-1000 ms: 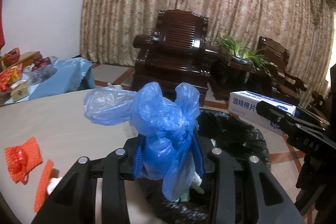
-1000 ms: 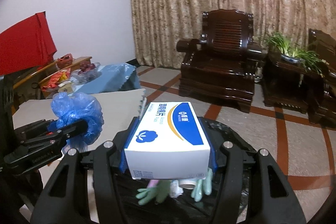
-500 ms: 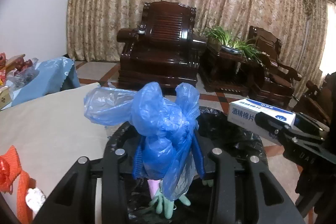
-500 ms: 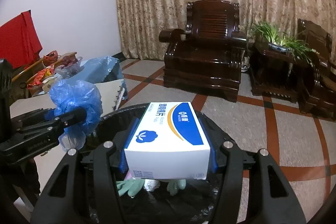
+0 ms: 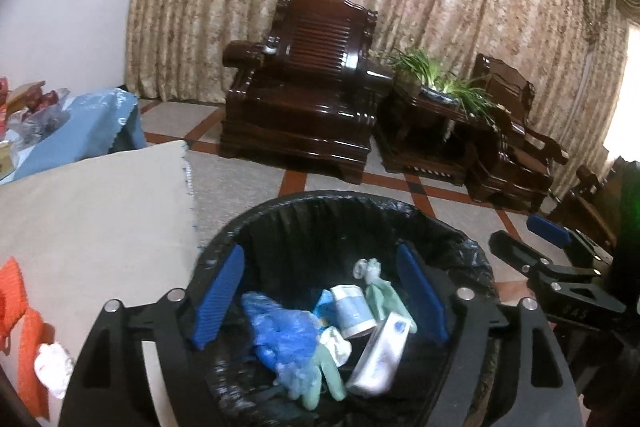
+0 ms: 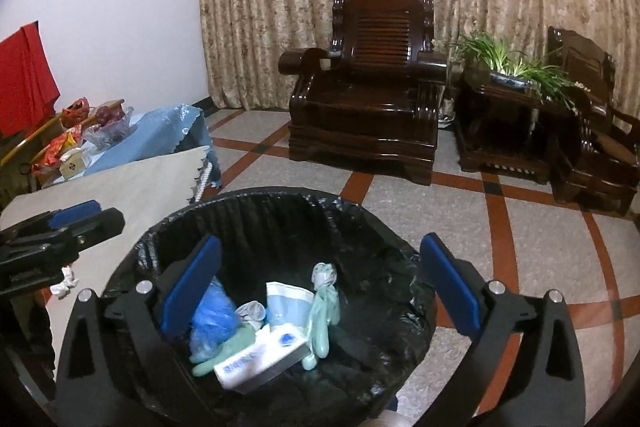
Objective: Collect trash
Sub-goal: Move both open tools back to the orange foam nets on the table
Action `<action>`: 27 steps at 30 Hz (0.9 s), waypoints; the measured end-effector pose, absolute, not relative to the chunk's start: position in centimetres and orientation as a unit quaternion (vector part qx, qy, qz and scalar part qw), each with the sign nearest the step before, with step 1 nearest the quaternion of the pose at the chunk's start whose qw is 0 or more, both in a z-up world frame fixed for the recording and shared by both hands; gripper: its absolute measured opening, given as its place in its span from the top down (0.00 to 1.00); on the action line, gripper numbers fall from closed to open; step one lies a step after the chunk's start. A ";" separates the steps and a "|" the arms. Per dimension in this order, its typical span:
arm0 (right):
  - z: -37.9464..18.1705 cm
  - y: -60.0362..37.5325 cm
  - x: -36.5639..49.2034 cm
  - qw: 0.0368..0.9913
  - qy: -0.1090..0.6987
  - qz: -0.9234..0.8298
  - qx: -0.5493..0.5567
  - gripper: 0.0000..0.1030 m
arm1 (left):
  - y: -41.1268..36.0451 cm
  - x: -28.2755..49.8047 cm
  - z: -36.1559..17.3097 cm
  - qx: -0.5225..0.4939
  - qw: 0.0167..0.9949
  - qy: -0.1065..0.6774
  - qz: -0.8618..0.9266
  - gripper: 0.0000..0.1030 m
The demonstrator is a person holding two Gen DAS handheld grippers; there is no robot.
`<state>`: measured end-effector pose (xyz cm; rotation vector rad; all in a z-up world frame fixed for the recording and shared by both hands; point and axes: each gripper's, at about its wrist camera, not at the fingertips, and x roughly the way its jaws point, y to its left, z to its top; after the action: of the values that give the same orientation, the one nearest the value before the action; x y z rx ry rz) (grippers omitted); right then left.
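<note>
A black-lined trash bin (image 5: 352, 203) (image 6: 280, 199) stands beside the table. Inside lie the blue plastic bag (image 5: 280, 335) (image 6: 212, 319), the white-and-blue box (image 5: 380, 359) (image 6: 260, 359), green gloves (image 6: 320, 315) and a cup (image 5: 352, 307). My left gripper (image 5: 320, 299) is open and empty above the bin. My right gripper (image 6: 320, 287) is open and empty above the bin too. Each gripper shows at the edge of the other's view.
The beige-clothed table (image 5: 92, 211) lies left of the bin with orange mesh netting (image 5: 24, 327) and a crumpled white scrap (image 5: 52, 367) on it. Dark wooden armchairs (image 6: 368, 95), a plant stand (image 6: 512, 75) and a blue-clothed side table (image 6: 160, 131) stand behind.
Both grippers opened. The blue bag dropped from the left and the box from the right into the bin. Both views tilted down over the bin.
</note>
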<state>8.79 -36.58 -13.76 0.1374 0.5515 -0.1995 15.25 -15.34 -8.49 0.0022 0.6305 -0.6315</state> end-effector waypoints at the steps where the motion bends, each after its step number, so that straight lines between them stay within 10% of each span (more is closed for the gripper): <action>1: -13.6 -36.4 8.8 0.955 0.271 -0.095 0.068 0.05 | -14.9 15.2 -8.3 0.000 0.905 0.302 -0.300 0.21; 27: -12.2 -17.7 13.4 0.951 0.290 0.101 0.033 0.05 | 8.2 12.0 -10.0 0.003 0.957 0.287 -0.046 0.11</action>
<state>13.42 -17.74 -12.20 0.0681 0.5906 0.2047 11.98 8.19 -10.00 0.0067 0.5817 -0.0929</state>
